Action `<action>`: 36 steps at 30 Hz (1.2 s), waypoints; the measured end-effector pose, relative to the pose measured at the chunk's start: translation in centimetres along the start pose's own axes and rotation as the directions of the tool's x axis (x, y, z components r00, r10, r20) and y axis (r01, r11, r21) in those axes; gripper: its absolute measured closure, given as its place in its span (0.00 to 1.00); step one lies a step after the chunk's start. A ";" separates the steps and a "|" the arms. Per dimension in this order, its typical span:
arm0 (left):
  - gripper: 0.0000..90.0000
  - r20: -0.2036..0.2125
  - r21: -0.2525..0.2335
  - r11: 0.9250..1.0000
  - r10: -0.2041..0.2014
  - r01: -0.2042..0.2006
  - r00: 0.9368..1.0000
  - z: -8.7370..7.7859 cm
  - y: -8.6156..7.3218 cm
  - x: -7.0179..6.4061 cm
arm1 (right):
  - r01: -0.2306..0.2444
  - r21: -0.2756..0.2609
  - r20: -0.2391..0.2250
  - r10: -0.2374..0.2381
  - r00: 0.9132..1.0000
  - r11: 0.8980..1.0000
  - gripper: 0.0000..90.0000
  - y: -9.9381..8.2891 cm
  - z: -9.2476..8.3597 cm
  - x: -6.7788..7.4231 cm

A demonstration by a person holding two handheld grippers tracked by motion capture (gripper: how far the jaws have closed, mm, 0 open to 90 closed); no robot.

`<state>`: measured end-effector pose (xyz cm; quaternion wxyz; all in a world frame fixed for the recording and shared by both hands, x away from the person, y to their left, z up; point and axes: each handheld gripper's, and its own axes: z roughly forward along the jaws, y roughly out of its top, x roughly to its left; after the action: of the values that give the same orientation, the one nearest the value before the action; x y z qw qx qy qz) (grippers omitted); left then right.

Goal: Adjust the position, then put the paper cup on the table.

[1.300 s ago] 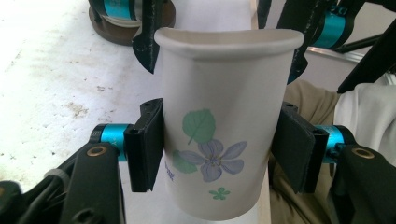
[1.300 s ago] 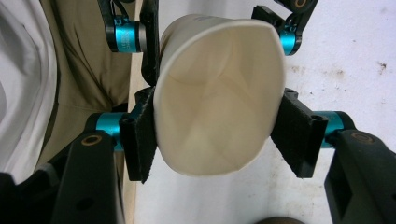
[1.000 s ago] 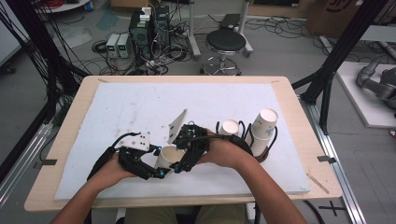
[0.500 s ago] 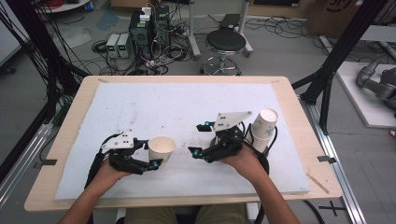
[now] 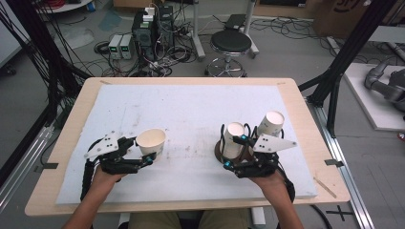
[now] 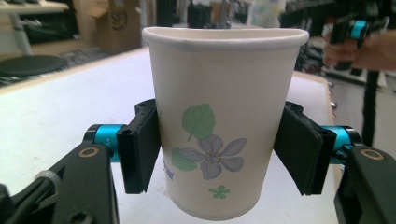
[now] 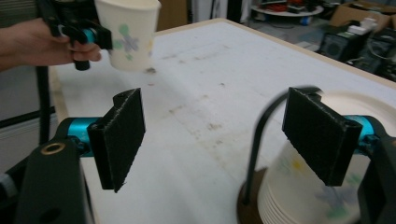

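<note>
Above white table, cup between left claw pads (upright)

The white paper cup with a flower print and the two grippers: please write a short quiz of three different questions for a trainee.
1. True or false: the left gripper clamps the white paper cup with a flower print.
2. The right gripper has its jaws: A) shut on a cup; B) open, holding nothing; C) shut on a plate.
3. Fill in: the stack of white paper cups stands in a dark wire ____.

Key: 1 true; 2 B; 3 holder.
</note>
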<state>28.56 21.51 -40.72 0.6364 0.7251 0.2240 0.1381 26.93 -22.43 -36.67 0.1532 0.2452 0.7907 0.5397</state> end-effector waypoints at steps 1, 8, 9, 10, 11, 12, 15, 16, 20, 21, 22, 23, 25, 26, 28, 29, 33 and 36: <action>0.39 -0.014 -0.030 1.000 -0.008 0.007 1.000 -0.5 0.0 0.2 | -0.004 -0.001 0.009 0.004 1.000 1.000 0.24 -0.3 -0.2 0.0; 0.39 -0.050 -0.073 0.997 -0.024 0.021 0.998 -1.7 -0.2 0.6 | -0.008 0.015 0.036 0.007 0.999 1.000 0.24 -1.0 -0.7 -0.3; 0.39 -0.054 -0.076 0.997 -0.024 0.020 0.998 -1.8 -0.2 0.6 | -0.008 0.015 0.036 0.007 0.999 1.000 0.24 -1.0 -0.7 -0.3; 0.39 -0.054 -0.079 0.997 -0.025 0.021 0.998 -1.9 -0.2 0.6 | -0.009 0.017 0.036 0.008 0.999 1.000 0.24 -1.1 -0.7 -0.4; 0.39 -0.059 -0.085 0.996 -0.013 0.008 0.998 -1.9 -0.1 0.6 | -0.007 0.023 0.030 0.006 1.000 1.000 0.24 -1.2 -0.6 -0.3; 0.38 -0.059 -0.085 0.996 -0.013 0.008 0.998 -1.9 -0.1 0.6 | 0.000 0.023 0.027 0.000 1.000 1.000 0.24 -1.2 -0.6 -0.2; 0.38 -0.063 -0.091 0.996 -0.009 0.004 0.998 -1.9 -0.1 0.7 | -0.006 0.019 0.020 0.005 1.000 1.000 0.24 -1.1 -0.6 -0.2; 0.38 -0.064 -0.089 0.996 -0.003 -0.003 0.998 -1.8 -0.2 0.8 | -0.007 0.014 0.014 0.007 1.000 1.000 0.24 -1.1 -0.6 -0.2; 0.37 -0.068 -0.083 0.997 0.002 -0.008 0.998 -1.6 -0.3 1.1 | -0.006 0.006 0.010 0.006 1.000 1.000 0.24 -1.1 -0.6 -0.2; 0.37 -0.077 -0.090 0.996 0.005 -0.012 0.997 -1.4 -0.2 1.5 | -0.004 0.007 0.011 0.004 1.000 1.000 0.24 -1.0 -0.6 -0.2; 0.37 -0.077 -0.090 0.996 0.005 -0.012 0.997 -1.4 -0.2 1.5 | -0.004 0.006 0.010 0.004 1.000 1.000 0.24 -1.0 -0.6 -0.2; 0.37 -0.091 -0.093 0.995 0.013 -0.021 0.996 -1.2 0.0 2.0 | -0.002 0.004 0.006 0.002 1.000 1.000 0.24 -1.0 -0.6 -0.2; 0.37 -0.112 -0.089 0.995 0.025 -0.035 0.993 -0.9 0.0 2.8 | -0.004 -0.001 0.003 0.004 1.000 1.000 0.24 -0.9 -0.6 -0.2; 0.37 -0.112 -0.089 0.995 0.025 -0.035 0.993 -0.9 0.0 2.8 | -0.005 0.000 0.003 0.005 1.000 1.000 0.24 -0.9 -0.6 -0.2; 0.37 -0.134 -0.088 0.996 0.021 -0.033 0.991 -0.7 0.0 3.8 | -0.003 0.000 0.001 0.003 1.000 1.000 0.24 -0.9 -0.6 -0.2; 0.37 -0.158 -0.078 0.996 0.018 -0.031 0.987 -0.3 -0.2 4.8 | 0.002 0.001 -0.002 -0.002 1.000 1.000 0.24 -0.9 -0.7 -0.2; 0.37 -0.198 -0.063 0.998 -0.010 -0.002 0.980 0.6 -0.6 6.4 | 0.003 0.002 -0.003 -0.003 1.000 1.000 0.24 -1.0 -0.8 -0.1; 0.37 -0.220 -0.049 0.999 -0.027 0.017 0.975 1.0 -0.9 6.9 | -0.001 0.004 -0.005 0.001 1.000 1.000 0.24 -1.0 -0.8 0.0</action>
<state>34.87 24.15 -42.36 0.6260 0.6875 0.2981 0.2160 26.31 -23.38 -37.34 0.1503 0.2448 0.7920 0.5387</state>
